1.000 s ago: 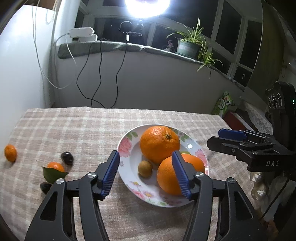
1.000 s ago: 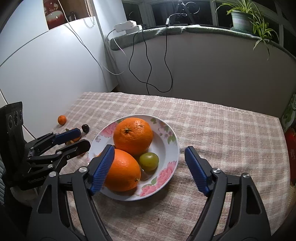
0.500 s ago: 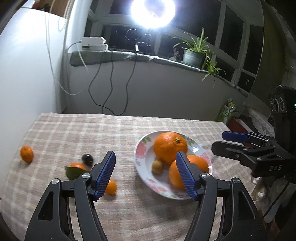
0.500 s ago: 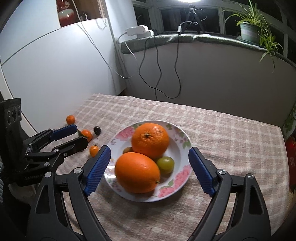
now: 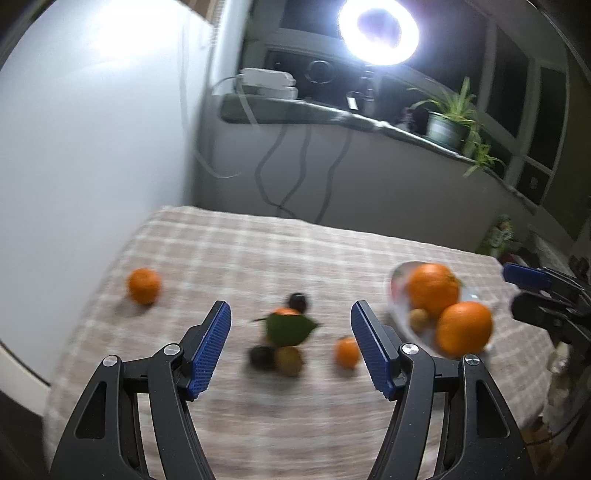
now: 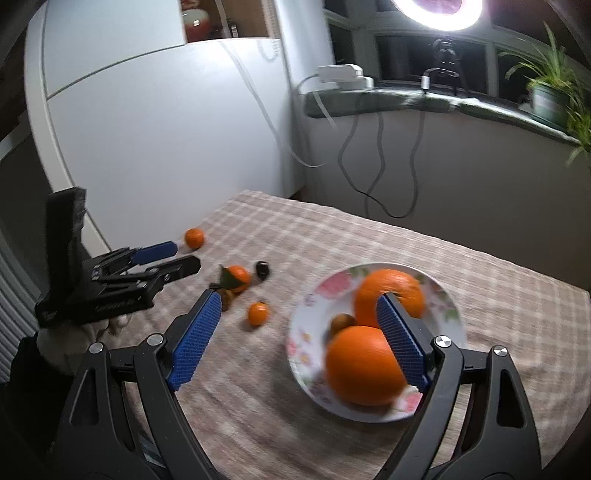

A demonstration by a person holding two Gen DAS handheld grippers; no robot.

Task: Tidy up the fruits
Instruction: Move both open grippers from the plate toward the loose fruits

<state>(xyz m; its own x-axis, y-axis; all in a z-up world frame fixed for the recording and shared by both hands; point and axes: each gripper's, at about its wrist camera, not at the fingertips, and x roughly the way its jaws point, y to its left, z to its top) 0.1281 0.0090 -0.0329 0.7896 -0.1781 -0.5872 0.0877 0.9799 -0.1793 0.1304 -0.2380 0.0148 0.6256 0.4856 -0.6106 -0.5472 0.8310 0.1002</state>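
Both grippers hang empty with jaws spread: the left gripper (image 5: 290,345) frames loose small fruits (image 5: 284,334) at lower centre, probably lining up a pick, while the flowered plate (image 6: 301,332) of oranges (image 6: 364,365) sits lower right under the right gripper (image 6: 299,341).

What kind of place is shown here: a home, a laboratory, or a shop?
Most likely a home, perhaps an enclosed balcony or kitchen corner. A table with a checked cloth holds a floral plate of fruit, a potted plant stands on the window ledge, and a ring light suggests a recording setup.
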